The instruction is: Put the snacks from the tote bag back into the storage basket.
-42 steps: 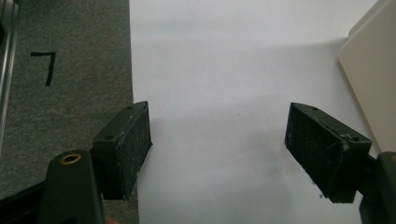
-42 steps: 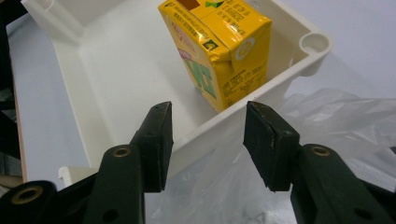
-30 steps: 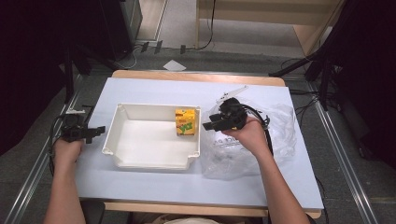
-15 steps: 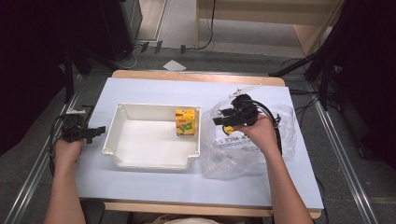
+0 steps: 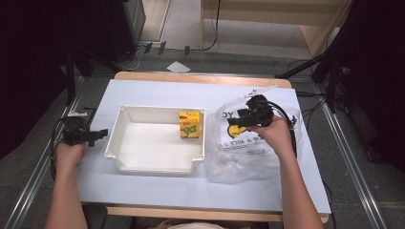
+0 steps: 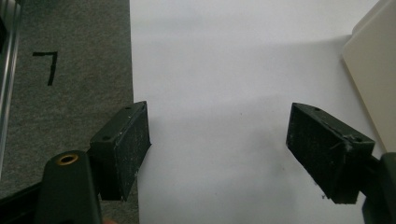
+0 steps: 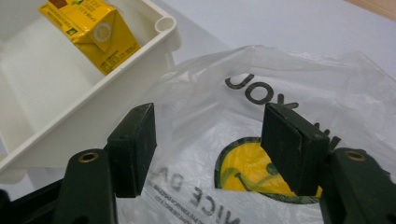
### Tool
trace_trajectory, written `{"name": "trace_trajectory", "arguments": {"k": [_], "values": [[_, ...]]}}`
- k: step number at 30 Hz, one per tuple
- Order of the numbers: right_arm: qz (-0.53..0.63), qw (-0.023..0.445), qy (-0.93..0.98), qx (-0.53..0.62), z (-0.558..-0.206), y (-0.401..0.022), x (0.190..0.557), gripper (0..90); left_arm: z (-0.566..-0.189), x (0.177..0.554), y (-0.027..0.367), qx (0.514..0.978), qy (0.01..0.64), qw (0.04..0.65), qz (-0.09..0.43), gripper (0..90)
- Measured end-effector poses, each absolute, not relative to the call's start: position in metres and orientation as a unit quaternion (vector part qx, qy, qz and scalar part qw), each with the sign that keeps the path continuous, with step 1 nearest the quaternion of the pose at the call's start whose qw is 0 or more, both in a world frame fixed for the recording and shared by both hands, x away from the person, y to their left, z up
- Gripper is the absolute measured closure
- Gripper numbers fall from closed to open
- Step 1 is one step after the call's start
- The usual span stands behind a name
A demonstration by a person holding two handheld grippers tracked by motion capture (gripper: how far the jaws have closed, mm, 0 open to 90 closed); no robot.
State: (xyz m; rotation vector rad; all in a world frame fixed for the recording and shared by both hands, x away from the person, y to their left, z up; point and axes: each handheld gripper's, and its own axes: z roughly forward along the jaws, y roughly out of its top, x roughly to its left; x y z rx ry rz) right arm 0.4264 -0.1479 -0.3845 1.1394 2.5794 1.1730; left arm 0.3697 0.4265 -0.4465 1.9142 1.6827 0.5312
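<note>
So this looks like the unpacking stage: one yellow juice carton (image 5: 189,125) already stands in the white tray (image 5: 157,164), at about 1 o'clock inside it, close to the right wall. The right gripper (image 5: 240,119) hovers over the clear plastic bag (image 5: 239,162), which lies just right of the tray at roughly 3 o'clock from it, on the pale blue table (image 5: 157,93). Its jaws are apart and hold nothing. My guess is the next move is going down into the bag for whatever is inside, which means finding the opening first, since the film is crumpled and slippery.

The left gripper (image 5: 98,134) sits at the tray's 9 o'clock by the table edge, jaws wide apart too, idle.

The right gripper view is the handy one: you can read the bag's print and smiley logo (image 7: 243,172) and see the carton's folded top (image 7: 100,32), which from the high view is just a blob. The left gripper view adds bare tabletop and grey carpet (image 6: 65,70) with a tape mark.
</note>
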Motion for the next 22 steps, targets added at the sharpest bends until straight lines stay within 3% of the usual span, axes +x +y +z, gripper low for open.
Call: {"name": "trace_trajectory", "arguments": {"k": [22], "values": [[0.365, 0.054, 0.853, 0.370, -0.3859, -0.1491, 0.4254, 34.2, -0.4465, 0.3695, 0.4276, 0.707, 0.625, 0.265, 0.199, 22.9]]}}
